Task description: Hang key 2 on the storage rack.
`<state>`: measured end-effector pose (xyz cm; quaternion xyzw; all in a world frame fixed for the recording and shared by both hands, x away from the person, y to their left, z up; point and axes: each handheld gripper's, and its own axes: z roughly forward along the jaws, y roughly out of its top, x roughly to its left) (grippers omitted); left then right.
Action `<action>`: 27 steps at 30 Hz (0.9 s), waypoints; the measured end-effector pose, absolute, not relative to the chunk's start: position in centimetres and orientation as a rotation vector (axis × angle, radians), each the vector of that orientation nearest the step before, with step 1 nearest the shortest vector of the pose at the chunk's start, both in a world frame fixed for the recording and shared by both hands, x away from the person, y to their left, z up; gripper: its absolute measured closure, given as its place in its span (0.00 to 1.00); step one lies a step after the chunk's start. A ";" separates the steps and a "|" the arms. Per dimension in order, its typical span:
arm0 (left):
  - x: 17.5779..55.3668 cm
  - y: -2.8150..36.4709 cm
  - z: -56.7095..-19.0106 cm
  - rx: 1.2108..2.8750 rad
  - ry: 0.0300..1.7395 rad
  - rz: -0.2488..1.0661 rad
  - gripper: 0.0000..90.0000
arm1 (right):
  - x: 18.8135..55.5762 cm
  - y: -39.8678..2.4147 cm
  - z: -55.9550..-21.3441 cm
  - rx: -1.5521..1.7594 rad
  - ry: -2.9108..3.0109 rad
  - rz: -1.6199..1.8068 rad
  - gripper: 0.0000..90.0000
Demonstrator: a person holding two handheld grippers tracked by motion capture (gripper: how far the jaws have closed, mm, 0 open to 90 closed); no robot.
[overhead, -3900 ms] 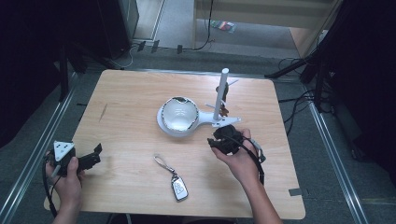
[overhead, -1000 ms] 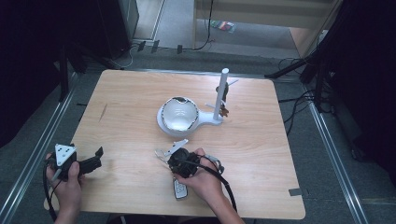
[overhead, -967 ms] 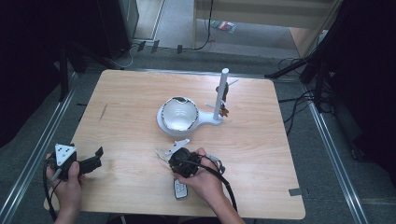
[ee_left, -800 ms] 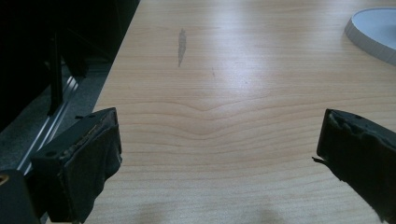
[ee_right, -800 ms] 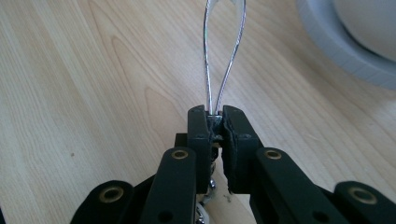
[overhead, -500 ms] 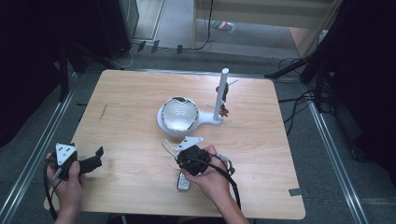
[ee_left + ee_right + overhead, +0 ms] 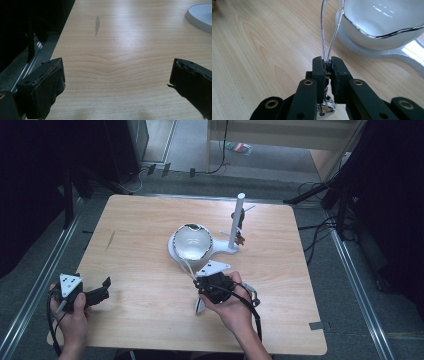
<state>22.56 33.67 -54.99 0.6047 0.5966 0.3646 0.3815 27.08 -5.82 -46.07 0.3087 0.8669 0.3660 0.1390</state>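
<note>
My right gripper [image 7: 200,282] is in the middle of the table, just in front of the white bowl [image 7: 191,241]. In the right gripper view it [image 7: 327,62] is shut on a thin silvery cord loop [image 7: 324,35] that rises toward the bowl [image 7: 384,22]. A metal ring [image 7: 326,107] hangs under the jaws. The key fob [image 7: 199,304] on that cord shows below the hand. My left gripper [image 7: 104,286] rests at the front left of the table, and its jaws [image 7: 115,82] are open wide over bare wood.
The bowl sits on a white base [image 7: 220,251] with an upright white post [image 7: 236,220] at the centre back. A small dark item [image 7: 240,240] lies by the post. The base's rim [image 7: 200,16] shows in the left gripper view. The table's left edge [image 7: 75,270] is close to my left hand.
My right gripper came over from the right, shut on the key fob's cord, and has moved it right and toward the bowl. The left gripper has stayed put.
</note>
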 end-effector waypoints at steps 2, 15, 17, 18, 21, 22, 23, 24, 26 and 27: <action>22.6 33.7 -55.0 1.538 1.519 0.936 0.00 | 27.1 -6.0 -45.8 0.902 2.493 1.068 0.93; 22.5 33.6 -55.0 1.545 1.519 0.940 0.00 | 27.2 -7.2 -44.5 0.935 2.383 1.126 0.93; 22.5 33.5 -55.0 1.546 1.517 0.942 0.00 | 27.3 -7.4 -44.3 0.940 2.370 1.140 0.93; 22.5 33.5 -55.0 1.544 1.517 0.942 0.00 | 27.3 -7.5 -44.2 0.945 2.361 1.144 0.93; 22.4 33.5 -55.0 1.543 1.517 0.943 0.00 | 27.3 -7.8 -44.0 0.947 2.340 1.155 0.93; 22.4 33.5 -55.0 1.542 1.515 0.944 0.00 | 27.3 -7.9 -43.9 0.951 2.328 1.159 0.93; 22.4 33.5 -55.0 1.541 1.515 0.944 0.00 | 27.3 -8.0 -43.8 0.953 2.319 1.162 0.93; 22.4 33.5 -55.0 1.540 1.515 0.945 0.00 | 27.4 -8.1 -43.7 0.956 2.313 1.165 0.93; 22.4 33.5 -55.0 1.540 1.515 0.945 0.00 | 27.4 -8.2 -43.6 0.962 2.295 1.170 0.93; 22.4 33.5 -55.0 1.543 1.515 0.943 0.00 | 27.4 -8.3 -43.5 0.964 2.291 1.174 0.93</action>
